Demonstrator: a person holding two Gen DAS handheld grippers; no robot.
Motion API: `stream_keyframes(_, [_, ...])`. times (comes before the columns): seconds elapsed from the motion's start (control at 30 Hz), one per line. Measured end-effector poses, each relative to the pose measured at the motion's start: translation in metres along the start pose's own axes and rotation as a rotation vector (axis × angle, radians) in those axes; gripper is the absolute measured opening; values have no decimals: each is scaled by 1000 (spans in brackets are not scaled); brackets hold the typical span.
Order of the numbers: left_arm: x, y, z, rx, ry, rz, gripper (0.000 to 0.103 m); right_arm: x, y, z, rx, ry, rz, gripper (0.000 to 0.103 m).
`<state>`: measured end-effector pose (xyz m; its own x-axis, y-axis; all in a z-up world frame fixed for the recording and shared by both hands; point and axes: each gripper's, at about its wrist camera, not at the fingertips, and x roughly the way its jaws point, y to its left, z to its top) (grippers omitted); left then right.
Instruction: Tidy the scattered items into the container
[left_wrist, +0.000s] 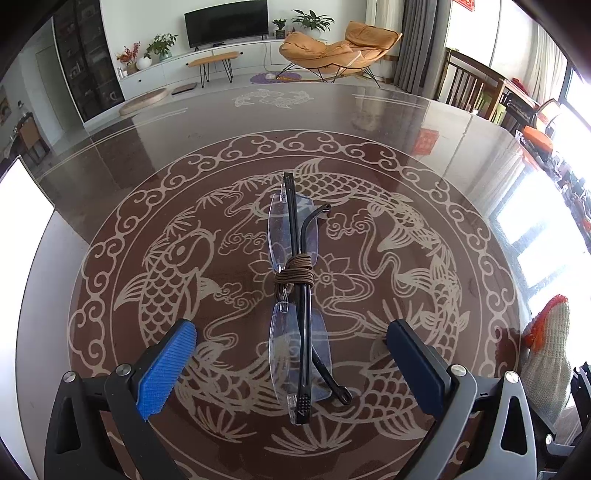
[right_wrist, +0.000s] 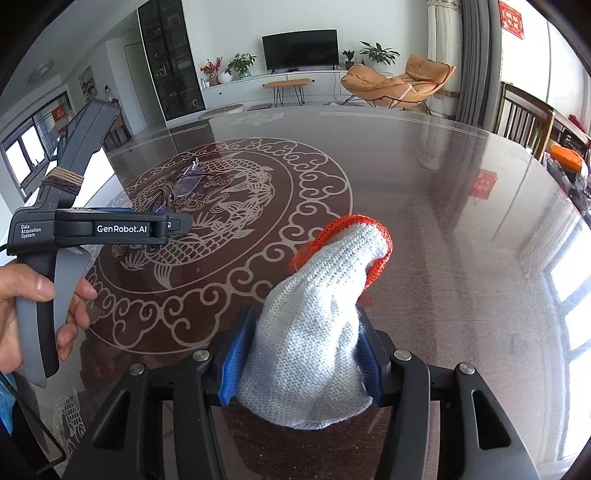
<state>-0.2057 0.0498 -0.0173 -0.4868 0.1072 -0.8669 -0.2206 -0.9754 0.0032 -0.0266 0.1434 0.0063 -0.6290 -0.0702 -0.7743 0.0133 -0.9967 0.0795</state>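
Note:
Folded rimless glasses (left_wrist: 297, 295) with black arms and a brown cord wound round the middle lie on the brown fish-patterned glass table (left_wrist: 424, 122). My left gripper (left_wrist: 291, 343) is open, its fingers either side of the near lens, just above the table. My right gripper (right_wrist: 301, 354) is shut on a grey knitted glove (right_wrist: 317, 314) with an orange cuff, held above the table. The glove also shows at the right edge of the left wrist view (left_wrist: 546, 350). The glasses show far left in the right wrist view (right_wrist: 183, 184), beyond the left gripper's body (right_wrist: 99, 229). No container is in view.
A white object (left_wrist: 22, 214) sits at the table's left edge. Wooden chairs (left_wrist: 472, 85) stand at the far right side of the table. Cluttered items (left_wrist: 554, 155) lie along the right. A living room with TV and orange lounger lies beyond.

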Motion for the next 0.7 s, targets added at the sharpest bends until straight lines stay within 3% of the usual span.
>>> stream_keyframes(0.17, [2,-1,5,7,7,-5,103,6,13,-2,-61,17,-56,63])
stream_keyframes(0.7, [2,-3,6,8,2,-6,103,6,13,-3,-58,20,-48,66])
